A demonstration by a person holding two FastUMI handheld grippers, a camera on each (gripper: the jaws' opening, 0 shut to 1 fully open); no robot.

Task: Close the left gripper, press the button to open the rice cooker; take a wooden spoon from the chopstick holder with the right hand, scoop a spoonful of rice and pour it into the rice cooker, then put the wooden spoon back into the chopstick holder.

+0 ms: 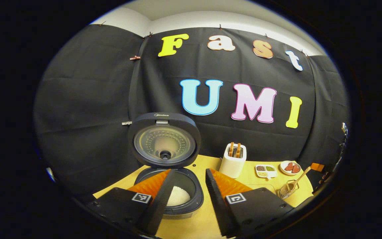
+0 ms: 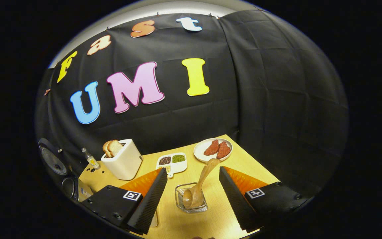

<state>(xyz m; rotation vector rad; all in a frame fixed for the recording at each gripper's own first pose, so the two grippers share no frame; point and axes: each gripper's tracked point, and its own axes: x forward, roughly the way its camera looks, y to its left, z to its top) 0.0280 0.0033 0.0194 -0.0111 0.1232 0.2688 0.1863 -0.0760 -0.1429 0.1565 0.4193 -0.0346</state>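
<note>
The left gripper [image 1: 185,202] hangs wide open and empty over the dark round rice cooker [image 1: 169,189], whose lid [image 1: 164,141] stands upright above white rice [image 1: 178,196] in the pot. The right gripper [image 2: 193,199], jaws also spread and empty, flanks the clear chopstick holder [image 2: 191,198] with the pale wooden spoon [image 2: 199,186] leaning inside it. Beyond on the yellow wooden table [image 2: 234,159] stand a cream toaster [image 2: 122,160], a white divided dish [image 2: 172,162] and a white plate [image 2: 213,149].
</note>
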